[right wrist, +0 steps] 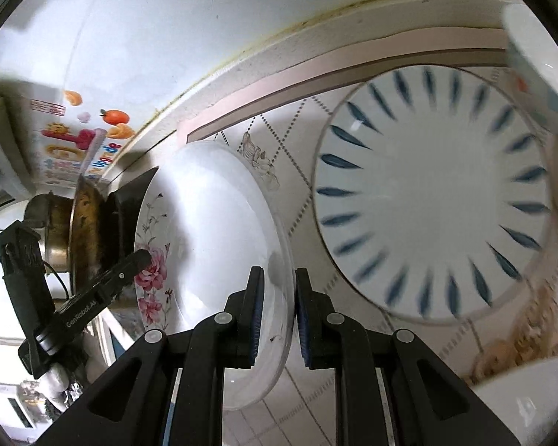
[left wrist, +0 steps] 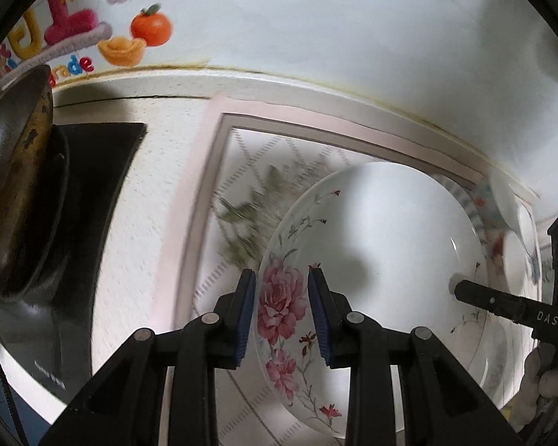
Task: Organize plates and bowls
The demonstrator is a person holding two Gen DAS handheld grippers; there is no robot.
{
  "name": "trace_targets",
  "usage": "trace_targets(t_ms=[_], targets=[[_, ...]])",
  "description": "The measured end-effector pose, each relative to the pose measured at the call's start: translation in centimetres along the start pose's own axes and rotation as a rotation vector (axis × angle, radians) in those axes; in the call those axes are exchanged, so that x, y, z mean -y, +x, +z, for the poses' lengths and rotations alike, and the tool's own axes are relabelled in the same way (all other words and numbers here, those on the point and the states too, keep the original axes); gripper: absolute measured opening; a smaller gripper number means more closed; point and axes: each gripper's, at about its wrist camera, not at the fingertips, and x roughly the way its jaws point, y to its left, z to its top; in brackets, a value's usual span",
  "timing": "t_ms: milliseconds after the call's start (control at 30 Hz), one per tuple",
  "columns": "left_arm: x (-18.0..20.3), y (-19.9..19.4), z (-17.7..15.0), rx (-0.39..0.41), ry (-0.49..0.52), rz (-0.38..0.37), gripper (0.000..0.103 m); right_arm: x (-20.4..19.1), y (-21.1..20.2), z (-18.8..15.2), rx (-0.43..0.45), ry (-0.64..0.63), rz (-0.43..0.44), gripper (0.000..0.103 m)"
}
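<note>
A white plate with pink flowers (left wrist: 372,260) is held between both grippers above the patterned mat. My left gripper (left wrist: 282,293) straddles its flowered rim, jaws a little apart, so I cannot tell if it grips. My right gripper (right wrist: 278,308) has its jaws close on the plate's opposite rim (right wrist: 282,297). The plate shows tilted in the right wrist view (right wrist: 212,230). The right gripper's finger (left wrist: 502,303) touches the plate's far edge in the left view; the left gripper (right wrist: 104,290) shows at the flowered rim. A white plate with blue dashes (right wrist: 431,197) lies on the mat to the right.
A black stove with a dark wok (left wrist: 15,193) stands at the left. A white bowl (right wrist: 539,63) sits at the upper right and another white dish (right wrist: 532,397) at the lower right. The tiled wall (left wrist: 316,18) carries stickers. The mat's pink border (left wrist: 212,148) runs along the counter.
</note>
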Motion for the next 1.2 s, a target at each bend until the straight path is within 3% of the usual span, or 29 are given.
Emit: trace_targets(t_ms=[367, 600, 867, 1200], targets=[[11.4, -3.0, -7.4, -0.018, 0.110, -0.088, 0.026, 8.7, -11.0, -8.4, 0.045, 0.044, -0.033, 0.018], [17.5, -1.2, -10.9, -0.072, 0.184, -0.115, 0.026, 15.6, -15.2, -12.8, 0.077, 0.104, -0.063, 0.018], [20.4, 2.7, -13.0, -0.156, 0.240, -0.049, 0.026, 20.9, -14.5, -14.8, 0.061, 0.123, -0.093, 0.018], [22.7, 4.2, -14.2, -0.180, 0.296, -0.003, 0.025, 23.9, -13.7, -15.9, 0.044, 0.153, -0.093, 0.018]])
